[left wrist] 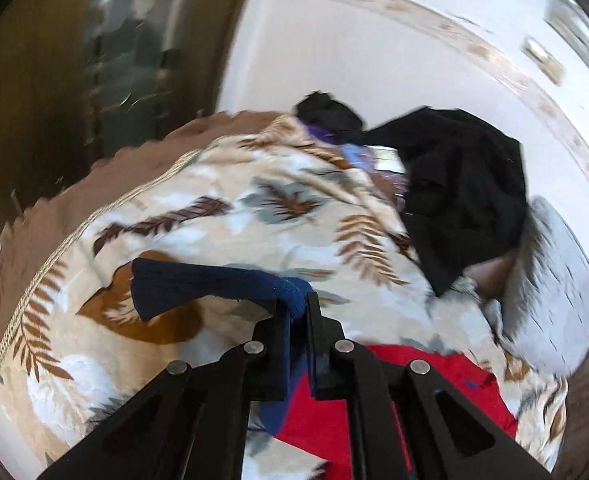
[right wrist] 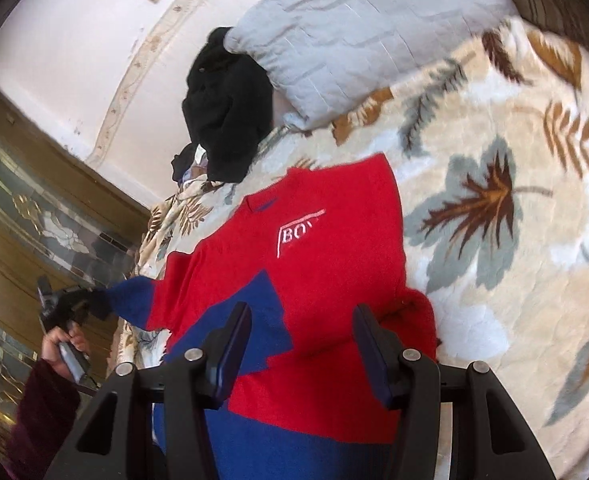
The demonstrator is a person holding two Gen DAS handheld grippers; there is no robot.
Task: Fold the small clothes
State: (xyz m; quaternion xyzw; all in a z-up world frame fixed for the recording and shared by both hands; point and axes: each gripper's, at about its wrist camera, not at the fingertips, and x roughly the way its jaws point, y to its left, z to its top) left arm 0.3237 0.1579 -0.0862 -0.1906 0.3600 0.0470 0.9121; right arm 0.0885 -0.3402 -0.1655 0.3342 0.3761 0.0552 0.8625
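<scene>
A small red and blue sweater [right wrist: 314, 248] with white "BOY" lettering lies on the leaf-patterned blanket [right wrist: 494, 208]. My left gripper [left wrist: 296, 304] is shut on the sweater's blue sleeve cuff [left wrist: 198, 284] and holds it lifted out to the side; it also shows in the right wrist view [right wrist: 74, 304], held by a hand. The sweater's red body [left wrist: 334, 400] lies under the left gripper. My right gripper [right wrist: 302, 316] is open and empty, just above the sweater's lower part.
A black garment pile [right wrist: 226, 108] lies at the head of the bed next to a pale blue pillow [right wrist: 354, 32]. More dark clothes [left wrist: 326, 112] lie behind. A white wall and a wooden glass-panelled door [right wrist: 34, 208] border the bed.
</scene>
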